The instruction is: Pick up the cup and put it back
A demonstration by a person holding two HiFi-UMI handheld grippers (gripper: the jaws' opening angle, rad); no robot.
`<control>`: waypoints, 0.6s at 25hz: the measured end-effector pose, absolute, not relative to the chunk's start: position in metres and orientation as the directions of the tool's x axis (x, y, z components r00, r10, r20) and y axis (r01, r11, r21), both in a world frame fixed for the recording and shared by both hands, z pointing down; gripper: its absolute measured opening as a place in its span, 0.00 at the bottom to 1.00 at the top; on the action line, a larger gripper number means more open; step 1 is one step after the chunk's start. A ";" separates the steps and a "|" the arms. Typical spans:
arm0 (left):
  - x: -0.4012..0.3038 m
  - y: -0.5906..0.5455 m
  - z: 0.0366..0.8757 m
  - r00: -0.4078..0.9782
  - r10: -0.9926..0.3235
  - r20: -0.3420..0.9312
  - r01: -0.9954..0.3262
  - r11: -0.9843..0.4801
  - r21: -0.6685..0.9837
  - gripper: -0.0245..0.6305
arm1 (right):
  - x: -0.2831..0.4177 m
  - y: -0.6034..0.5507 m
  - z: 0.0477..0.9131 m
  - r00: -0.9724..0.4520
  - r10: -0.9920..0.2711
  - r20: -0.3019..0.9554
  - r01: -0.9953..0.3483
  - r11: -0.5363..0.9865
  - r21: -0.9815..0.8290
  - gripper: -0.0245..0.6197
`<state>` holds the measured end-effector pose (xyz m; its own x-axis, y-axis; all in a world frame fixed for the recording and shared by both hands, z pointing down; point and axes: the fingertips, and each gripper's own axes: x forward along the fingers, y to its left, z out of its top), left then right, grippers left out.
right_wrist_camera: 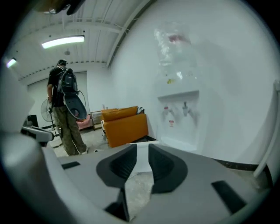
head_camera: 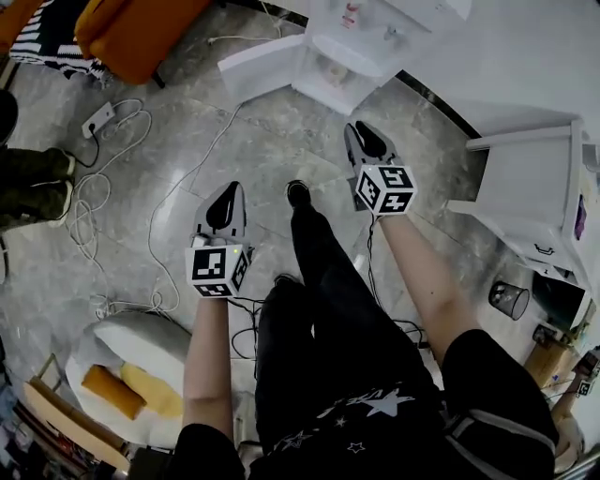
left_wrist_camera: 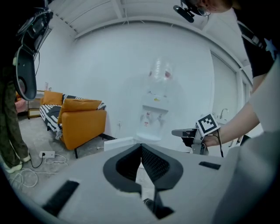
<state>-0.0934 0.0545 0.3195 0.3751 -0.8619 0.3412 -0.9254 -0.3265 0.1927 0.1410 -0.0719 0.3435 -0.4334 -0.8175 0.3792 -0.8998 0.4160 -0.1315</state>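
Jaws, left gripper: clenched, empty | jaws, right gripper: slightly apart, empty | both face water dispenser

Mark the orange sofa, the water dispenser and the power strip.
orange sofa (left_wrist_camera: 83, 126), left gripper view, its broad orange side.
water dispenser (right_wrist_camera: 177, 114), right gripper view, front panel by the taps.
power strip (head_camera: 98, 119), head view, middle of its white body.

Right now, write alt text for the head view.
Seen from above, a person holds the left tool and right tool out over a grey marbled floor, both empty. A white water dispenser stands ahead, an orange sofa at upper left.
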 end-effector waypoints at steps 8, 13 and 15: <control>-0.105 0.144 0.246 0.330 -0.876 0.350 -0.939 -0.268 0.214 0.05 | 0.146 0.044 0.233 -0.472 -0.807 0.356 -0.870 0.492 -0.038 0.09; -0.104 0.190 0.237 0.235 -0.887 0.397 -0.961 -0.150 0.233 0.05 | 0.179 0.093 0.217 -0.452 -0.803 0.389 -0.887 0.449 -0.103 0.07; -0.093 0.205 0.229 0.221 -0.890 0.399 -0.961 -0.129 0.245 0.05 | 0.194 0.107 0.213 -0.451 -0.800 0.397 -0.889 0.445 -0.113 0.06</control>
<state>-0.0928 0.2048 0.2292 0.2209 -0.8899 0.3991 -0.9609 -0.1286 0.2452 0.1936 0.1065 0.2131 -0.4505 -0.7997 0.3968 -0.8886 0.4446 -0.1130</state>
